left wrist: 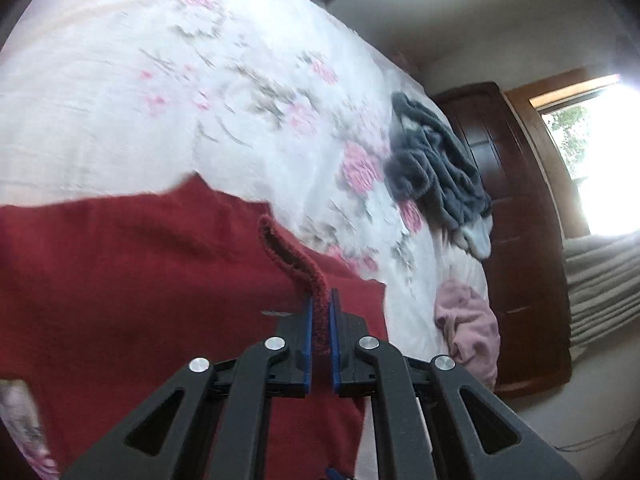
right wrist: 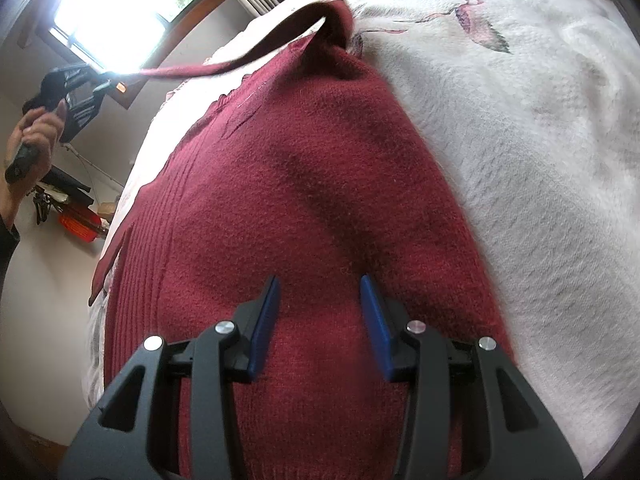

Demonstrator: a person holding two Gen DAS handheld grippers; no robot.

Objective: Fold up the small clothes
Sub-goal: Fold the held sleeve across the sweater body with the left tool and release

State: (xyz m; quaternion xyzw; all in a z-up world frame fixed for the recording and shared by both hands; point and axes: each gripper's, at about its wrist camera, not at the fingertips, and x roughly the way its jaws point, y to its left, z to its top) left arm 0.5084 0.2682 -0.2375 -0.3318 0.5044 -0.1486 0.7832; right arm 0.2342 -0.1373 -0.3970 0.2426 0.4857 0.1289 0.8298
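The floral bedspread [left wrist: 168, 92] carries my red knit sweater [right wrist: 320, 184], spread mostly flat. It looks soft, light and floppy (it will sag from any single pinch), so I judge hems and edges the best holds. My left gripper [left wrist: 320, 320] is clamped on a ribbed edge, lifted; my right gripper [right wrist: 320, 320] hovers spread wide over the body, empty.

Both wrist views close above the bed, sharing the red sweater [left wrist: 140, 280].
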